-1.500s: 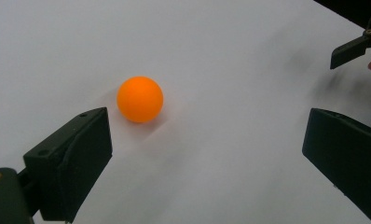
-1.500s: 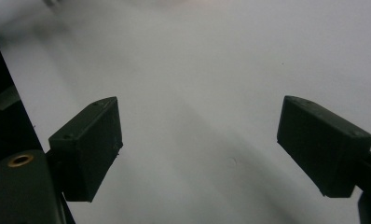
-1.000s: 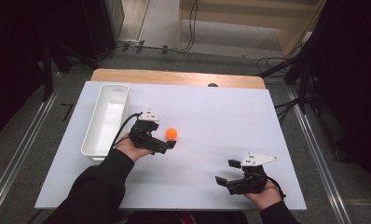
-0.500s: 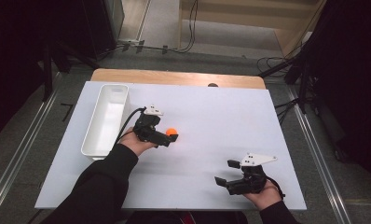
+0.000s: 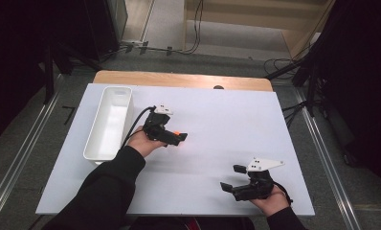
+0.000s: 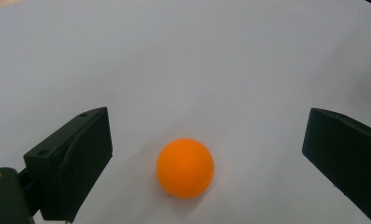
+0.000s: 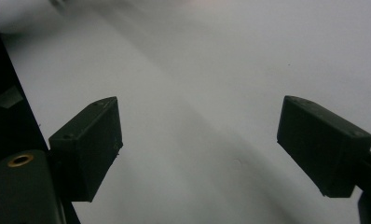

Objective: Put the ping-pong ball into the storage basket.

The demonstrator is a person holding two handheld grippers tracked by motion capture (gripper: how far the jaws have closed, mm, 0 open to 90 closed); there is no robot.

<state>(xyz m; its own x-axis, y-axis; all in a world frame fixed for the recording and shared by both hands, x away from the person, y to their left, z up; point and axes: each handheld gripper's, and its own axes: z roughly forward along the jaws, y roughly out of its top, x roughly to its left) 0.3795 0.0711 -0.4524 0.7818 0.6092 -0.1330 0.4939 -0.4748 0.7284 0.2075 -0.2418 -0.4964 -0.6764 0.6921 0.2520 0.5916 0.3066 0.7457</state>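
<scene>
the ball (image 6: 185,167) is small, round and plain orange, with a smooth matte skin and no marks that can be made out. it sits whole on the white table (image 5: 217,124), left of the middle and toward the near half. seen from above, just a sliver of the orange shows (image 5: 177,132). nothing touches it, and a faint shadow lies under it.
</scene>
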